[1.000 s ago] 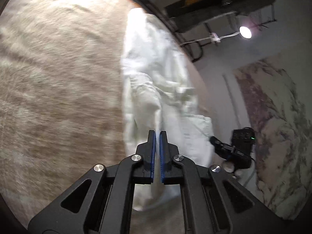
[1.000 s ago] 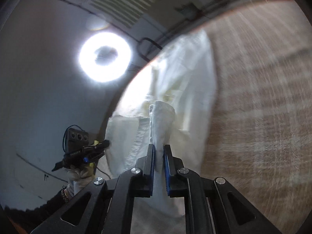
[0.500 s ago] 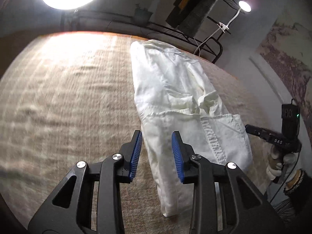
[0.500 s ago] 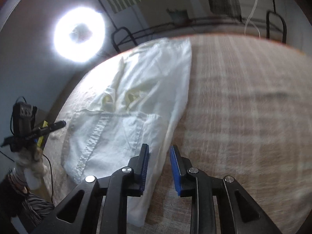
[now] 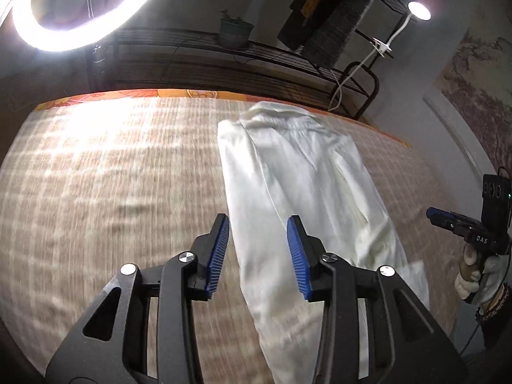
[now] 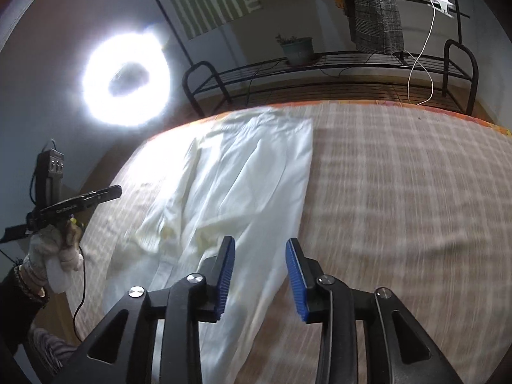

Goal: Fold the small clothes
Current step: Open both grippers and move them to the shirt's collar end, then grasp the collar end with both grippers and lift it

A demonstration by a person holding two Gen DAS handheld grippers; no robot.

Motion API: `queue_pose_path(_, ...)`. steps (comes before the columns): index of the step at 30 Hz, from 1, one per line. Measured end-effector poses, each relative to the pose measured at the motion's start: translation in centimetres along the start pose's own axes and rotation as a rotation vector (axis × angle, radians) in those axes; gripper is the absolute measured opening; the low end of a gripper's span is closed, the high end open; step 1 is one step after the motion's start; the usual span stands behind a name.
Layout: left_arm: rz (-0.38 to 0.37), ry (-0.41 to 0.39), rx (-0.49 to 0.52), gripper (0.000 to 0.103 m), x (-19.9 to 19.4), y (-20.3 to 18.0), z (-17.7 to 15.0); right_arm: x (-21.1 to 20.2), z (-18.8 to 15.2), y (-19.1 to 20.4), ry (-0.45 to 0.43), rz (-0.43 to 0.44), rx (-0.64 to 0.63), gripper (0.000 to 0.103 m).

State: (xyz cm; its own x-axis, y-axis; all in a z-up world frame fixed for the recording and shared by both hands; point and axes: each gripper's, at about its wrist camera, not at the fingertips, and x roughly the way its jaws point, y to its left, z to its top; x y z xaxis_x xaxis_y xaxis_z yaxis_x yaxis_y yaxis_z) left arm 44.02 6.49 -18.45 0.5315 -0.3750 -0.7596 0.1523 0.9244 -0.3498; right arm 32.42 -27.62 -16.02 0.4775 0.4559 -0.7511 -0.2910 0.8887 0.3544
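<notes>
White trousers point(image 5: 297, 188) lie lengthwise on the checked bed point(image 5: 105, 172), centre-right in the left view; the left hand-held gripper point(image 5: 258, 252) hangs above, jaws apart and empty. Right view: the right hand-held gripper point(image 6: 260, 272) likewise gapes over the trousers' right edge. Pinching one layer could undo the fold.

Left gripper point(image 5: 257, 246) and right gripper point(image 6: 260, 268): 1 s ago both clamped on the white garment point(image 5: 297, 185), lifted; now both spread wide, holding nothing, raised above it. Garment now flat on the checked mat point(image 5: 112, 176), folded lengthwise.
</notes>
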Motion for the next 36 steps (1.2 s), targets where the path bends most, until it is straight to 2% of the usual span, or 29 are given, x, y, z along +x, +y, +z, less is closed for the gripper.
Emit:
queue_pose_path(4,-0.002,0.014,-0.026,0.039,3.7,1.1,2.7,2.5,3.0,-2.2,-0.001,-0.006,0.031,0.038)
queue_pose_path(9,0.006,0.036,-0.038,0.047,8.6,2.4,5.5,6.8,6.4,-4.7,0.01,-0.006,0.07,0.04)
queue_pose_path(13,0.009,0.056,-0.037,0.047,11.6,3.1,6.7,10.2,8.7,-6.3,0.008,0.003,0.112,0.048)
queue_pose_path(17,-0.03,0.045,-0.036,0.047,13.0,3.0,7.7,13.3,10.5,-7.2,0.017,0.014,0.127,0.048)
queue_pose_path(20,-0.028,0.04,0.009,0.047,13.7,2.4,7.9,14.9,11.4,-7.4,0.023,0.032,0.132,0.048)
queue_pose_path(21,-0.038,0.048,0.023,0.042,13.8,2.1,7.9,15.3,11.6,-7.4,0.021,0.038,0.131,0.048)
queue_pose_path(22,-0.043,0.05,0.028,0.034,13.9,2.0,8.0,15.6,11.9,-7.4,0.018,0.045,0.13,0.046)
queue_pose_path(23,-0.045,0.055,0.032,0.015,14.1,1.9,8.0,15.9,12.1,-7.3,0.016,0.063,0.133,0.039)
queue_pose_path(24,-0.043,0.057,0.035,0.009,14.2,1.8,8.1,16.3,12.2,-7.3,0.021,0.09,0.137,0.024)
queue_pose_path(25,-0.048,0.056,0.036,0.007,14.2,1.7,8.2,16.5,12.2,-7.2,0.029,0.106,0.137,0.01)
queue_pose_path(27,-0.04,0.035,0.047,0.003,13.8,1.5,8.1,16.7,12.3,-6.8,0.028,0.099,0.122,0.0)
queue_pose_path(29,-0.042,0.011,0.05,0.002,12.9,1.4,8.1,16.1,12.3,-6.2,0.01,0.074,0.096,0.0)
queue_pose_path(36,-0.051,-0.079,0.08,0.002,7.5,-0.2,8.5,11.1,13.6,-4.7,-0.082,0.084,0.054,0.0)
